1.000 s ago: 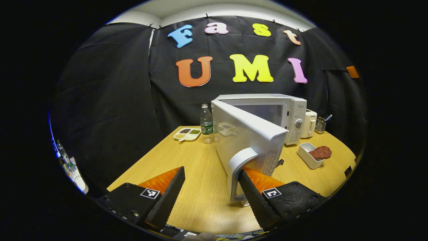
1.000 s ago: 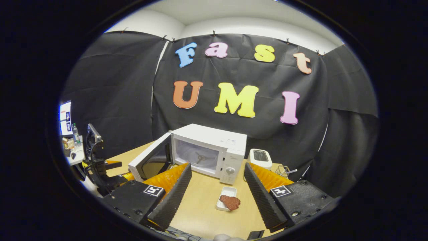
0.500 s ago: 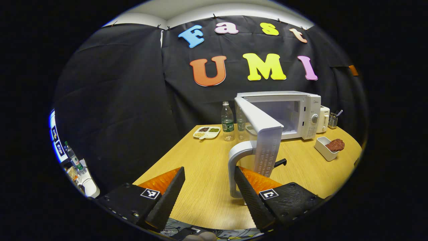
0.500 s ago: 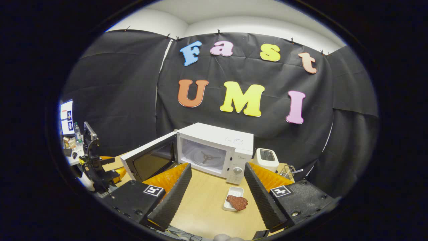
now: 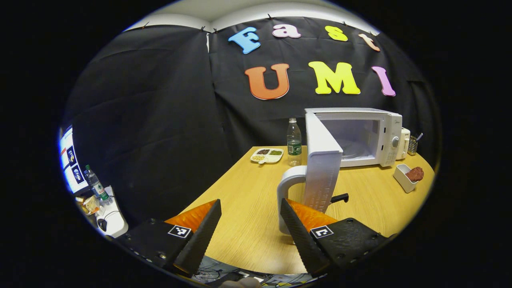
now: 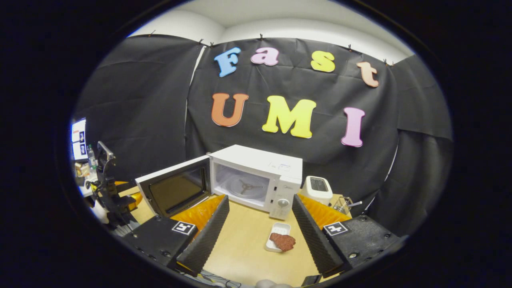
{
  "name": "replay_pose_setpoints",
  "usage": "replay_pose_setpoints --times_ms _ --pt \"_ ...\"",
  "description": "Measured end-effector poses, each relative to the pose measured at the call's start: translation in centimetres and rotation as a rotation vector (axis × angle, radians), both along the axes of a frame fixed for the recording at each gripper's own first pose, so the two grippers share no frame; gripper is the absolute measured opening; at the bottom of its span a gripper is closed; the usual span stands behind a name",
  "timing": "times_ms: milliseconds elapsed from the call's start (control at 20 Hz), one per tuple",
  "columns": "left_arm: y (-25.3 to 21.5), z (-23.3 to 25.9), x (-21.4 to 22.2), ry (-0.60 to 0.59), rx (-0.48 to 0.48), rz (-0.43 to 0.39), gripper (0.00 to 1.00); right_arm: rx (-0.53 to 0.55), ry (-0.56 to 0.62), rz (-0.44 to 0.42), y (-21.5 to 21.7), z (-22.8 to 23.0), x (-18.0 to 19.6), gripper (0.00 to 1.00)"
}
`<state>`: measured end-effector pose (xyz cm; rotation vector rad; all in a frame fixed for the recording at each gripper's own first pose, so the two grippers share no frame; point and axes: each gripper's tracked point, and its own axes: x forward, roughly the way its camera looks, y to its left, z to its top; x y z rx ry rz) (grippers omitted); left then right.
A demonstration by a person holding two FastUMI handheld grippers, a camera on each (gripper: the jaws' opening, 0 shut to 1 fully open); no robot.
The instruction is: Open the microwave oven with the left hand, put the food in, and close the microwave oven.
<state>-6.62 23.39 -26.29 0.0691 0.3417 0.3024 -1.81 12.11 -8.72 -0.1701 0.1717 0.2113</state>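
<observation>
Microwave door (image 5: 322, 168), swung wider than a second ago and exposing the cavity, its handle (image 5: 289, 188) between the spread-fingered left gripper (image 5: 250, 232); food dish (image 6: 280, 240) lies ahead of the empty, spread right gripper (image 6: 256, 236), ready for loading.

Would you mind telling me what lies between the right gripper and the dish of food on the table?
Nothing: in the right gripper view, only bare table separates the open right gripper from the dish of food.
</observation>
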Motion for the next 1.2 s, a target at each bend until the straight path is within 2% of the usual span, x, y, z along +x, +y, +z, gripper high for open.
replay_pose_setpoints --times_ms 50,200,250,300,350,550,600,650,700,850,1050,1200 --pt "0.1 -0.1 0.0 0.001 0.004 -0.003 0.92 0.001 0.002 -0.001 -0.1 0.0 0.1 1.00" --pt "0.0 -0.4 0.0 0.008 0.005 -0.010 0.92 0.001 0.004 -0.002 0.0 -0.2 0.2 1.00" --pt "0.1 -0.3 0.0 0.007 0.005 -0.010 0.92 0.002 0.004 -0.001 0.0 -0.2 0.3 0.96" --pt "0.1 -0.3 0.0 0.009 0.007 -0.010 0.92 0.003 0.004 -0.001 -0.1 -0.2 0.4 1.00" --pt "0.1 -0.3 -0.1 0.013 0.012 -0.011 0.92 0.006 0.005 -0.003 -0.2 -0.3 0.5 0.96" --pt "-0.3 0.3 -1.0 0.016 0.035 -0.043 0.95 0.018 0.026 -0.017 -1.3 -1.8 1.1 0.96" --pt "-0.4 0.5 -1.6 0.021 0.039 -0.044 0.95 0.021 0.038 -0.027 -1.7 -2.5 1.2 1.00" --pt "-0.7 1.0 -2.1 0.020 0.035 -0.050 0.95 0.026 0.053 -0.035 -2.4 -3.5 1.4 1.00" --pt "-1.1 1.7 -2.7 0.014 0.030 -0.052 0.95 0.033 0.071 -0.048 -3.0 -4.5 1.5 0.96" --pt "-3.2 4.9 -4.0 -0.024 0.015 -0.081 0.95 0.059 0.133 -0.104 -5.8 -8.4 2.3 1.00" --pt "-8.2 10.7 -3.7 -0.101 -0.002 -0.162 0.95 0.096 0.231 -0.158 -8.9 -15.0 3.3 1.00" --pt "-12.4 14.9 -2.6 -0.160 -0.034 -0.209 0.95 0.129 0.301 -0.166 -10.3 -19.9 4.4 1.00"
